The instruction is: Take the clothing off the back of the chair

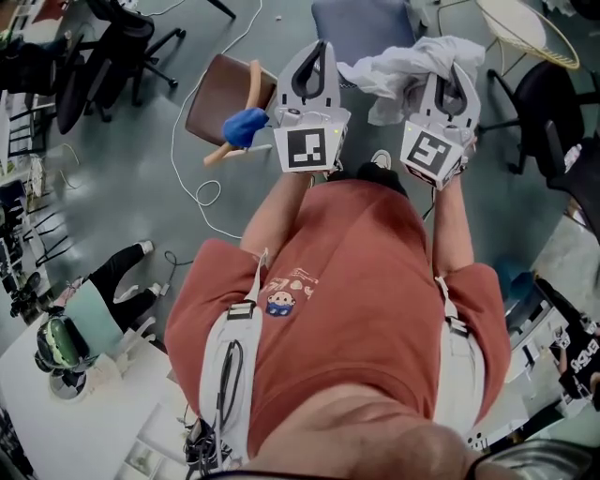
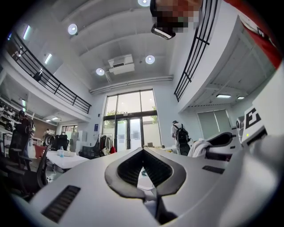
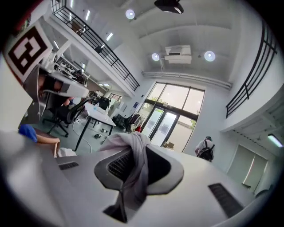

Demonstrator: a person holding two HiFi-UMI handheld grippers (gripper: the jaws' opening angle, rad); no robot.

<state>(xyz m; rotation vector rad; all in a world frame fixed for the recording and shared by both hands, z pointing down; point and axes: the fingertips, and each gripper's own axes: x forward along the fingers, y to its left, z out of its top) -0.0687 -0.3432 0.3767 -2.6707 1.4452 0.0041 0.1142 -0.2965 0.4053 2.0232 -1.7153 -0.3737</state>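
A pale grey garment (image 1: 405, 66) hangs bunched from my right gripper (image 1: 457, 70), which is shut on a fold of it. In the right gripper view the cloth (image 3: 133, 153) drapes over the closed tips of that gripper (image 3: 136, 148) and runs down between the jaws. The garment's free end dangles above a grey-blue chair (image 1: 361, 26), apart from it as far as I can tell. My left gripper (image 1: 317, 49) is held level beside the right one, to its left. In its own view the left gripper (image 2: 143, 150) has its tips together with nothing in them.
A brown chair (image 1: 220, 94) with a blue object (image 1: 246, 125) on it stands left of the left gripper. A white cable (image 1: 202, 192) loops over the floor. Black office chairs (image 1: 103, 47) stand at the far left, another black chair (image 1: 553, 103) at the right. A person (image 1: 112, 281) sits lower left.
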